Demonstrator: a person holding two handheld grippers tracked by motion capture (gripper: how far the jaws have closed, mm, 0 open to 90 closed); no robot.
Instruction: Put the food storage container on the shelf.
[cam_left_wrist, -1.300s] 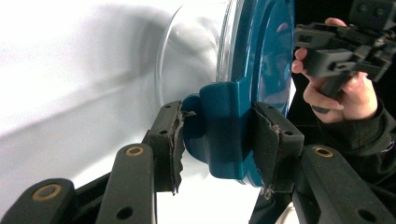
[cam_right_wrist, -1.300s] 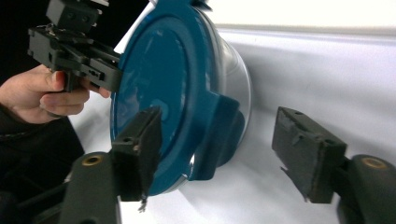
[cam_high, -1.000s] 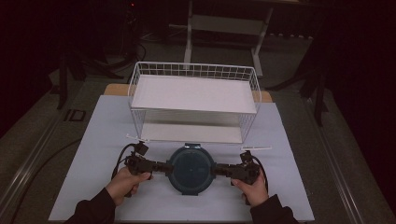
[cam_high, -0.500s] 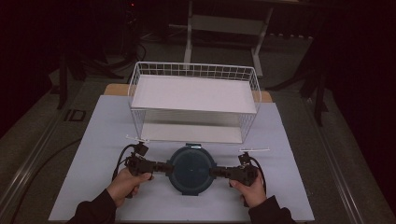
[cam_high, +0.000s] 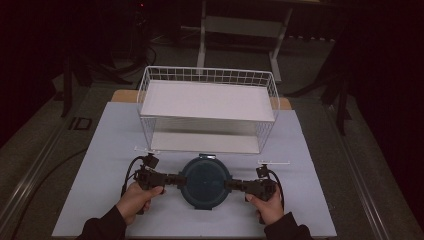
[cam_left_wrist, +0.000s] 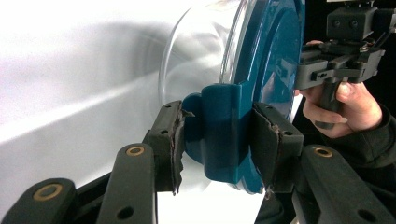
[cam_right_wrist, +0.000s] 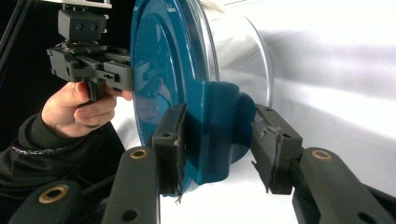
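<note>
Clamping container latches: left hand-held gripper, right hand-held gripper; gripper views reveal clear body under teal lid.

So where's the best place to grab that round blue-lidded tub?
Probably by the two blue clip tabs sticking out on opposite sides of the container. Come in level from left and right; the left gripper and right gripper straddle one tab each.

White table: wire rack at back, round lidded container in front.
</note>
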